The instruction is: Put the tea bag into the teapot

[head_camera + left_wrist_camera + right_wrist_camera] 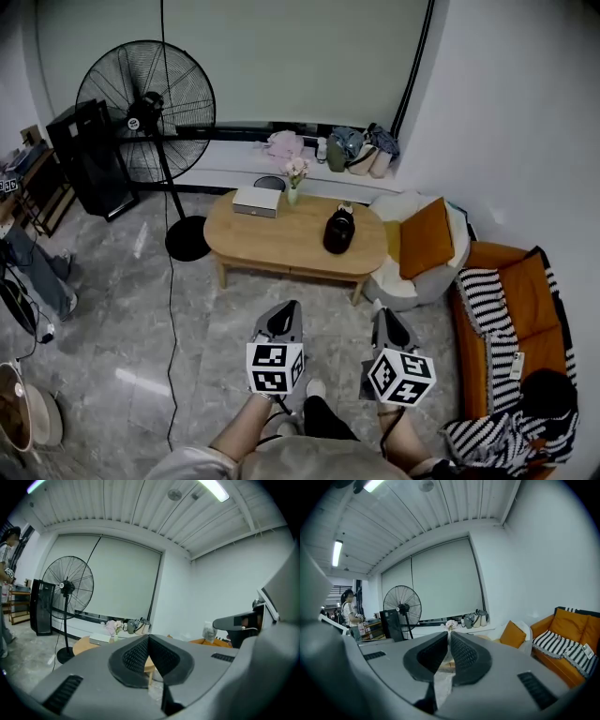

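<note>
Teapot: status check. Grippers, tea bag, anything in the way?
Left gripper, right gripper shut, empty. Teapot on table ahead; tea bag not spotted. Bare floor between.

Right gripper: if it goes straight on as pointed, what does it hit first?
Probably the oval light-wood coffee table, which shows between the fingers of the right gripper. Only grey floor lies before it. The black teapot sits towards that end; depth is unclear.

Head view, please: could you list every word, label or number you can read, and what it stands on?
No text can be read.
The cubes on the left gripper and right gripper: square markers only, no letters.
The box on the table: print, if any, too small to read.
</note>
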`<control>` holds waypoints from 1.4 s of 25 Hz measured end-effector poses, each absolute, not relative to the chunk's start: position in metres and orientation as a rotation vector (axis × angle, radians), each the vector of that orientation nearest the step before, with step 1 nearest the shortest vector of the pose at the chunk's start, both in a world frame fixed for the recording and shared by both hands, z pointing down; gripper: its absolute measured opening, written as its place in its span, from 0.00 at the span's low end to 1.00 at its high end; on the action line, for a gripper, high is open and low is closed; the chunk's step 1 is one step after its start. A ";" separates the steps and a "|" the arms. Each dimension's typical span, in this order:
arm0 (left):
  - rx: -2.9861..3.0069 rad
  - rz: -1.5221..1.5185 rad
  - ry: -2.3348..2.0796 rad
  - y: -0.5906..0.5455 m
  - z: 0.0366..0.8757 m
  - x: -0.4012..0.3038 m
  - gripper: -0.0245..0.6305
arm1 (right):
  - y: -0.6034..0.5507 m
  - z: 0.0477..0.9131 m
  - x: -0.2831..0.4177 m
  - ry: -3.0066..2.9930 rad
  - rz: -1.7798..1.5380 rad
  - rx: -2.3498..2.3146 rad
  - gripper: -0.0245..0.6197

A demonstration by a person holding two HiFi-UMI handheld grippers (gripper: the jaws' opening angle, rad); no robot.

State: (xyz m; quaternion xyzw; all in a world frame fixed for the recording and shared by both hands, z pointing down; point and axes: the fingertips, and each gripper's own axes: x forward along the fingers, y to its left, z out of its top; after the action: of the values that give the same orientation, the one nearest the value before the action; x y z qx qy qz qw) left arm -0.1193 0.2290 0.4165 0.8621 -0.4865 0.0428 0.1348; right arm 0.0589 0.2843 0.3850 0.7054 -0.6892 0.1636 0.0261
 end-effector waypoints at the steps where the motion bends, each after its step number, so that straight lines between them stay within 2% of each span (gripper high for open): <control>1: 2.498 0.128 -1.408 0.223 0.418 -0.116 0.04 | 0.279 0.387 0.062 -2.125 0.514 2.184 0.11; 18: 2.558 0.149 -1.476 0.070 0.396 -0.038 0.04 | 0.121 0.375 0.139 -2.183 0.505 2.169 0.11; 35: 2.495 0.210 -1.541 -0.016 0.419 -0.011 0.04 | 0.026 0.399 0.181 -2.216 0.587 2.097 0.11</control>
State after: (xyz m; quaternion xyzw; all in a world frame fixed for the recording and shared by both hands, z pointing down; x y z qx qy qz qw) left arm -0.0115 -0.0159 0.4187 0.8442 -0.5216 0.0711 0.1007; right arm 0.1809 0.0257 0.3991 0.6749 -0.7131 0.1889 0.0172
